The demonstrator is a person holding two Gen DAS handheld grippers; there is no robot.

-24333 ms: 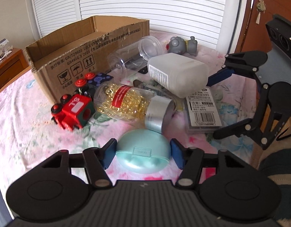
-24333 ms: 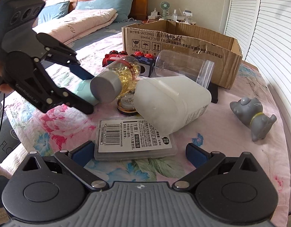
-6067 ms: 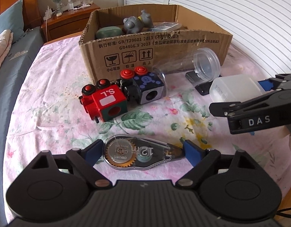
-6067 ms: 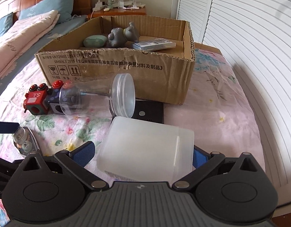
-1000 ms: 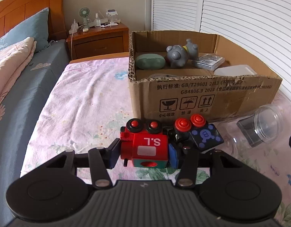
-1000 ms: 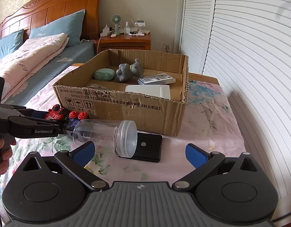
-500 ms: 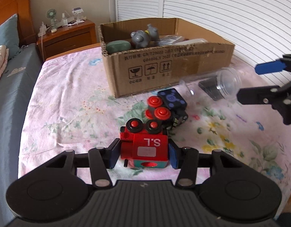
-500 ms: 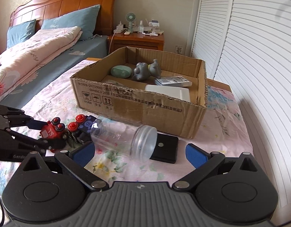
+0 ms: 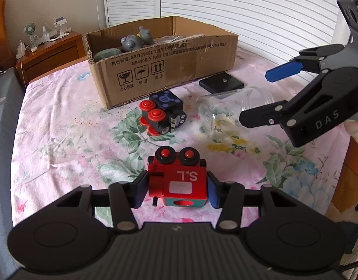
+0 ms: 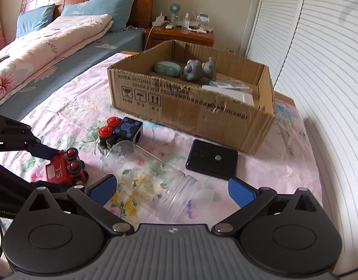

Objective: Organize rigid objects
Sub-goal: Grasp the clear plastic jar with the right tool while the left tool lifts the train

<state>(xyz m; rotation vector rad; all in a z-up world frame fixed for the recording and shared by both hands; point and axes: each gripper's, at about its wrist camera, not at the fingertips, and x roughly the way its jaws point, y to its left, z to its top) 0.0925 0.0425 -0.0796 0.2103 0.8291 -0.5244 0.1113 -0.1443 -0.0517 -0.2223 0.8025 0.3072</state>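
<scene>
My left gripper [image 9: 177, 192] is shut on a red toy train car [image 9: 179, 182] marked "S.L", held just over the floral sheet; it also shows in the right wrist view [image 10: 62, 169]. A black and blue toy car [image 9: 163, 115] lies near the cardboard box [image 9: 169, 70]. My right gripper [image 10: 170, 190] is open, its blue pads either side of a clear plastic jar [image 10: 148, 182] lying on its side, without gripping it. In the left wrist view the right gripper [image 9: 267, 95] hangs over the jar [image 9: 225, 112].
The box [image 10: 202, 114] holds a grey toy figure [image 10: 197, 70], a green case [image 10: 167, 68], a white container and a flat pack. A black flat pad [image 10: 211, 156] lies between box and jar. A bed and nightstand stand behind.
My left gripper has pulled the red train car back, away from the black and blue car. My right gripper has come down closer to the clear jar, which has turned a little.
</scene>
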